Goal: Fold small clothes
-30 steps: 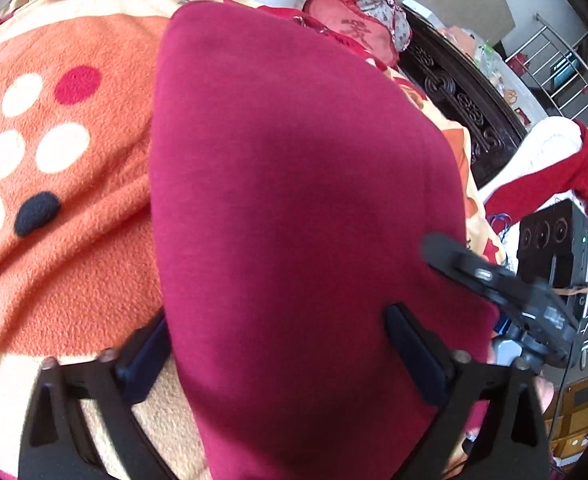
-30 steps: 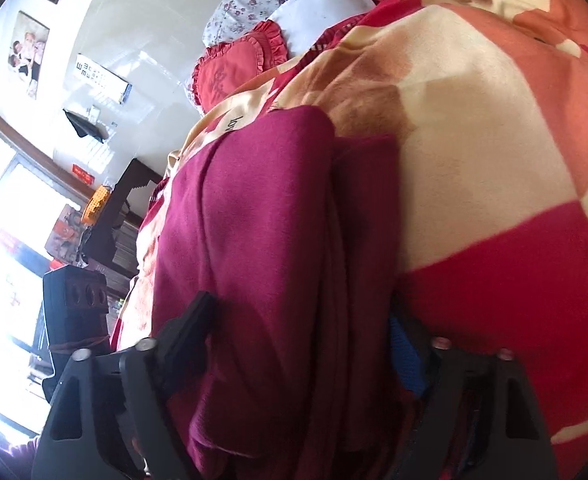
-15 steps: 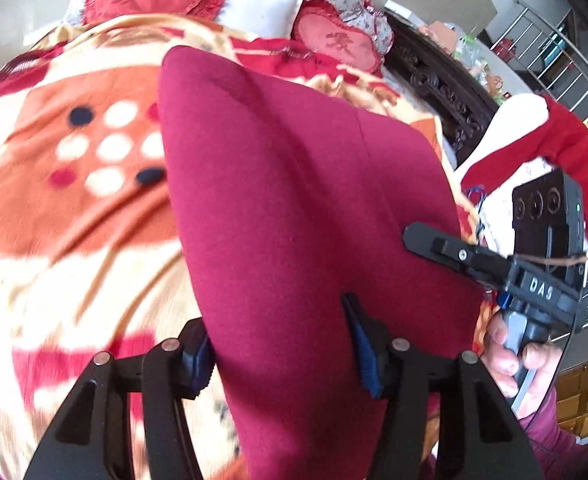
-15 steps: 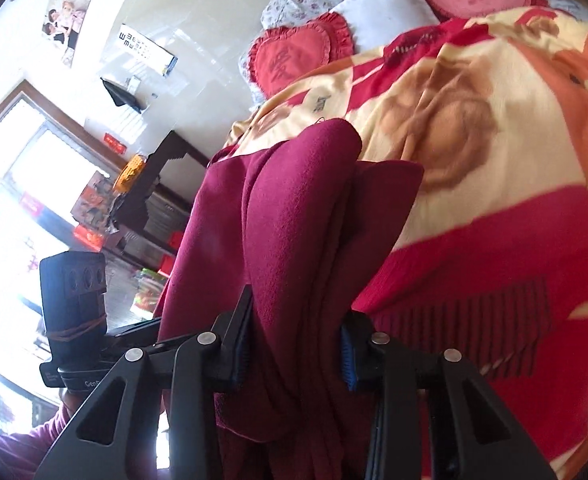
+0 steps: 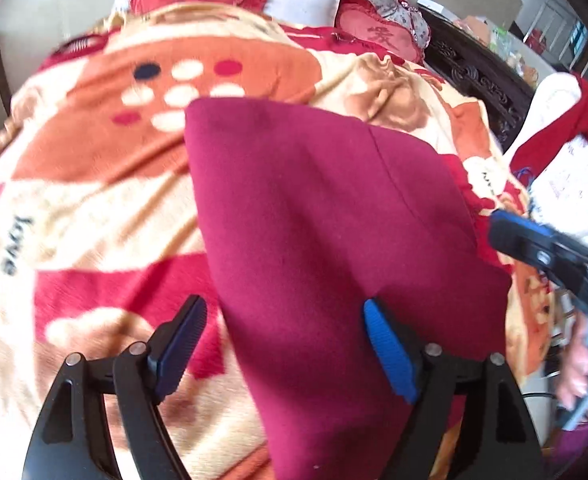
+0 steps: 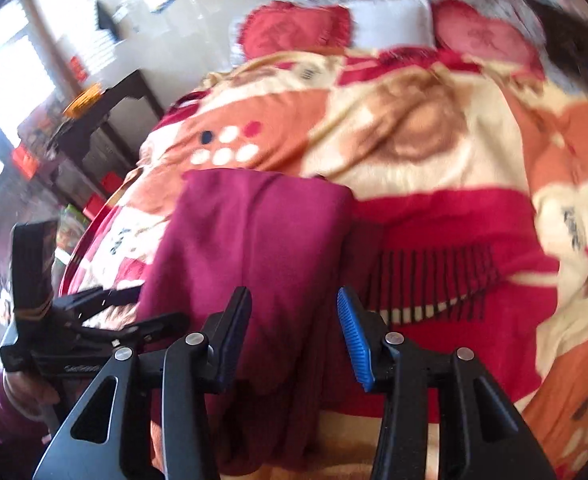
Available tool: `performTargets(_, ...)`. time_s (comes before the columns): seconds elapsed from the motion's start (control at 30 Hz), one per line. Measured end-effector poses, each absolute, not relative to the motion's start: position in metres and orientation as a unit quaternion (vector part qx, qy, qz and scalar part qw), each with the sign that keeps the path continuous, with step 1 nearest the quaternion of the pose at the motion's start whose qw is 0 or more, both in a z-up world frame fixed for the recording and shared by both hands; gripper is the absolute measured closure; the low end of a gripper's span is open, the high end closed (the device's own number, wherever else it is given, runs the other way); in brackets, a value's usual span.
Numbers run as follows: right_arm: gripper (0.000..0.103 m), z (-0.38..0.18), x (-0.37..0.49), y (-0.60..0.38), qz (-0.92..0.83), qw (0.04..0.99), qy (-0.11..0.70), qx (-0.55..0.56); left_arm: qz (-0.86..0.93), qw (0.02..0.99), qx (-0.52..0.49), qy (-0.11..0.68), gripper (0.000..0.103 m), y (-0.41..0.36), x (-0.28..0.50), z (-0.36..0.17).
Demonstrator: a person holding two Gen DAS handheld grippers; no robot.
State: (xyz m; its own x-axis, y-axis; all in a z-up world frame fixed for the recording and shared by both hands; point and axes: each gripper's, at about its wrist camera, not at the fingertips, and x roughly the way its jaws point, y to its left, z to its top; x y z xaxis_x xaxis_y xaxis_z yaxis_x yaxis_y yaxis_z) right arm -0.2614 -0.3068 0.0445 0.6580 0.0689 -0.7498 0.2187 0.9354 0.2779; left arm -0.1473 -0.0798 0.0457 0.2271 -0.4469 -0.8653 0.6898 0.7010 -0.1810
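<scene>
A maroon garment (image 5: pixel 318 208) lies folded in a long panel on the orange, cream and red blanket (image 5: pixel 94 208). My left gripper (image 5: pixel 284 344) hovers over its near end. The jaws are opening and stand wide, with the cloth showing between the blue pads, which do not press on it. In the right wrist view the same garment (image 6: pixel 262 240) runs away from my right gripper (image 6: pixel 294 340). Its jaws are opening too, and the pads stand clear of the fabric. Each gripper appears at the edge of the other's view, held by a hand (image 5: pixel 586 364).
Red heart-shaped cushions (image 5: pixel 378 36) and a white pillow (image 5: pixel 302 0) lie at the bed's far end. Dark carved wood (image 5: pixel 478 80) and a red-and-white cloth (image 5: pixel 566 152) flank the bed's right side. A dark side table (image 6: pixel 106 120) stands on the other side.
Both grippers pinched in on the maroon garment half a second ago and have since opened and drawn back and up. More of the blanket now shows around the folded garment.
</scene>
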Motion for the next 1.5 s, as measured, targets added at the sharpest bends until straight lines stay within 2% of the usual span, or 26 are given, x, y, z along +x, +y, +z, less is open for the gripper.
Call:
performTargets(0.13,0.077,0.051,-0.253,-0.272,-0.026,0.901,0.415,0.121,-0.354,0.786,0.135,0.489,0.019,-0.077,-0.149,0.046)
performTargets(0.27,0.081,0.021,-0.250,-0.266,-0.059,0.882,0.458,0.093,-0.346,0.802,0.143,0.466,0.018,-0.074,-0.155,0.050)
performTargets(0.4,0.081,-0.006,-0.253,-0.275,-0.079,0.870,0.468,0.131,-0.339,0.813,0.140,0.452,0.018,-0.079,-0.158,0.053)
performTargets(0.53,0.081,-0.008,-0.259,-0.274,-0.088,0.873,0.458,0.140,-0.328,0.824,0.138,0.441,0.018,-0.076,-0.161,0.061)
performTargets(0.93,0.080,0.047,-0.299,-0.268,-0.124,0.882,0.416,0.183,-0.320,0.849,0.125,0.402,0.017,-0.061,-0.182,0.094)
performTargets(1.0,0.078,0.056,-0.307,-0.263,-0.129,0.887,0.406,0.177,-0.323,0.849,0.119,0.401,0.017,-0.059,-0.185,0.098)
performTargets(1.07,0.068,0.066,-0.312,-0.258,-0.139,0.894,0.394,0.163,-0.322,0.852,0.114,0.397,0.017,-0.055,-0.188,0.102)
performTargets(1.13,0.065,0.073,-0.314,-0.252,-0.147,0.900,0.382,0.150,-0.321,0.855,0.113,0.390,0.017,-0.053,-0.193,0.107)
performTargets(1.5,0.065,0.081,-0.307,-0.236,-0.163,0.908,0.365,0.124,-0.313,0.871,0.110,0.363,0.017,-0.037,-0.207,0.126)
